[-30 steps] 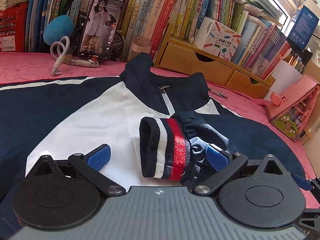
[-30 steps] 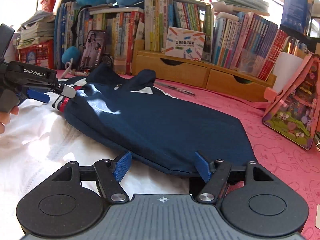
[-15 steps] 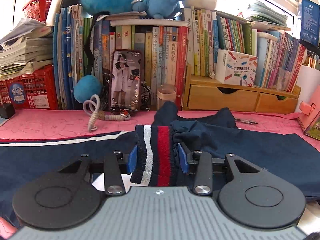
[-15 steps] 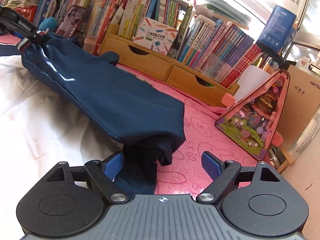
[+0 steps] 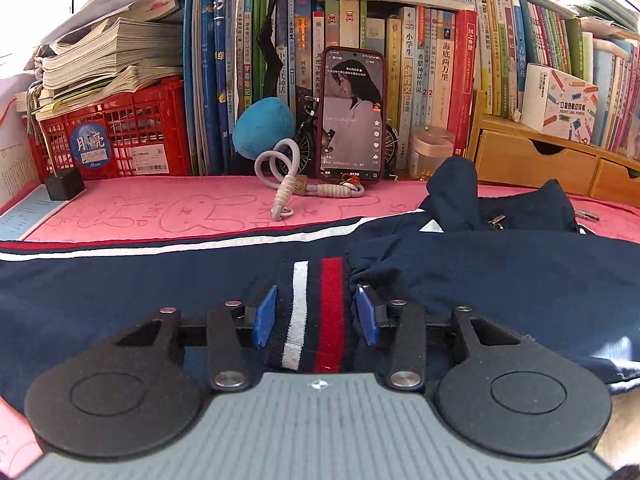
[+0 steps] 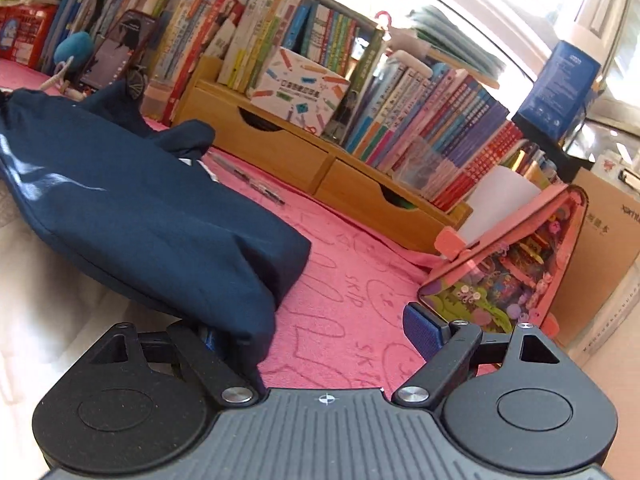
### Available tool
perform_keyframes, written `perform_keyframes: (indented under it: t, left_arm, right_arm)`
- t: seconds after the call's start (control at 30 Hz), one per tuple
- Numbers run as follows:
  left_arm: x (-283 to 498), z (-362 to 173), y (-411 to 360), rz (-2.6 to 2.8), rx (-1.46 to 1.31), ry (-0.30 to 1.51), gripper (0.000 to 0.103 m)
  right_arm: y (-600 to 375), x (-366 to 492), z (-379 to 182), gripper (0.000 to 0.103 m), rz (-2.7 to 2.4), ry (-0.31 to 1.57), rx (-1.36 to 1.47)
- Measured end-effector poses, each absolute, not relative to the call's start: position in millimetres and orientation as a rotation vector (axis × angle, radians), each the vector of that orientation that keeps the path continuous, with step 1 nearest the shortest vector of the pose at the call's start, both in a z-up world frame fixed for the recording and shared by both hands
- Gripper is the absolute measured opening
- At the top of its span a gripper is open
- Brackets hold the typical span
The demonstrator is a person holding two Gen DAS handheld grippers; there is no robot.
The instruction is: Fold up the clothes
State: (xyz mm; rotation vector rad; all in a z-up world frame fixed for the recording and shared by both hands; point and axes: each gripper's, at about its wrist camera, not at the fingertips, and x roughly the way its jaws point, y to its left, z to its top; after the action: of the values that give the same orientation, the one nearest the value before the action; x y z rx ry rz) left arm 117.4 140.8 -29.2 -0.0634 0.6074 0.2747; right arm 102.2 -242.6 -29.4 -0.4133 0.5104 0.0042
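A navy and white jacket (image 5: 120, 280) lies spread on the pink mat (image 5: 160, 212). My left gripper (image 5: 316, 314) is shut on the striped sleeve cuff (image 5: 316, 312), navy with white and red bands, holding it over the jacket body. The navy sleeve (image 5: 500, 276) trails off to the right. In the right wrist view the folded navy sleeve (image 6: 152, 216) lies across the white jacket front (image 6: 48, 320). My right gripper (image 6: 316, 332) is open at the sleeve's shoulder end; its left finger is under the cloth, its right pad (image 6: 422, 328) is over the mat.
Books (image 5: 400, 80), a propped phone (image 5: 352, 116), a blue plush ball (image 5: 264, 128) and a red basket (image 5: 120, 132) line the back. Wooden drawers (image 6: 300, 152) and a pink pencil case (image 6: 512, 272) stand at the right. A pen (image 6: 256, 188) lies on the mat.
My left gripper closed on the cuff and carried it left across the jacket, laying the sleeve over the front. My right gripper moved right to the sleeve's shoulder end.
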Motion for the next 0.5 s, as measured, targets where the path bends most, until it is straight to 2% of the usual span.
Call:
perform_keyframes:
  t: [0.1, 0.23, 0.37, 0.5]
  left_arm:
    - [112, -30, 135, 0.219, -0.028, 0.625, 0.046]
    - [103, -29, 125, 0.184, 0.077, 0.629, 0.048]
    - [98, -32, 128, 0.160, 0.085, 0.629, 0.052]
    - [99, -40, 129, 0.144, 0.047, 0.636, 0.060]
  right_arm:
    - [-284, 111, -28, 0.092, 0.035, 0.588, -0.253]
    - [-295, 112, -35, 0.093, 0.090, 0.688, -0.240]
    - [-308, 90, -14, 0.093, 0.240, 0.663, -0.209]
    - [-322, 75, 19, 0.093, 0.457, 0.599, -0.040]
